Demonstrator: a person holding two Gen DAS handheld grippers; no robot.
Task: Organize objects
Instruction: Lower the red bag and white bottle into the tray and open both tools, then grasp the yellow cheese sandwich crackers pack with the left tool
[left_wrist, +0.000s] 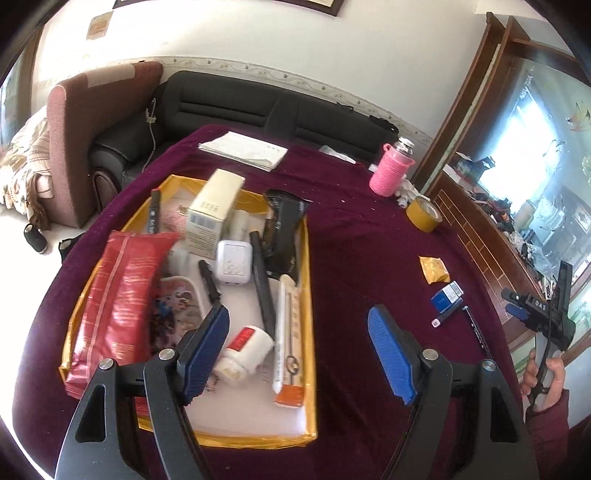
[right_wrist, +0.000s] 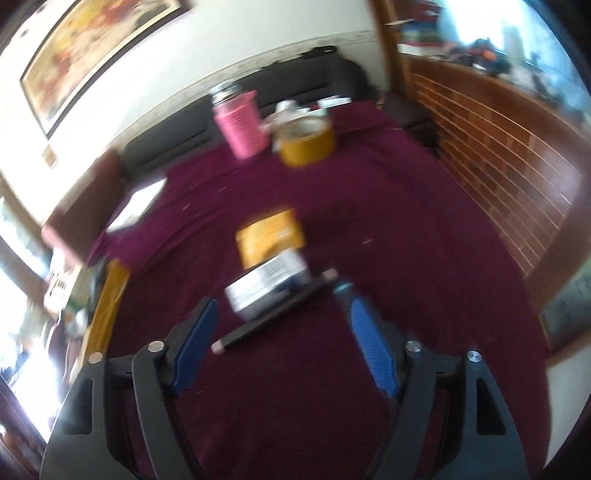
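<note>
- Maroon velvet cloth (left_wrist: 351, 240) covers a table; on it sits a shallow yellow cardboard tray (left_wrist: 309, 332) with a white floor, seemingly the collecting place for loose items.
- Already lying in the tray: a red foil snack bag (left_wrist: 118, 306), a cream carton (left_wrist: 212, 210), a white plug adapter (left_wrist: 233, 261), a small white pill bottle with a red label (left_wrist: 245, 349), and a long white and orange tube (left_wrist: 290, 339).
- Left gripper (left_wrist: 297, 354) hangs over the tray's near right part, blue pads spread wide, gripping nothing; the pill bottle lies just beside its left pad.
- Still out on the cloth, well right of the tray: a yellow sachet (right_wrist: 271, 236), a blue and white packet (right_wrist: 267, 288) and a slim dark pen with a pale tip (right_wrist: 273, 312), likely the next things to gather.
- Right gripper (right_wrist: 280, 350) points down at this cluster, pads spread and empty; the pen lies between and just beyond its fingertips. This view is blurred.
- A pink-sleeved flask (left_wrist: 392, 168) and a roll of tan tape (left_wrist: 424, 214) stand at the far edge.
</note>
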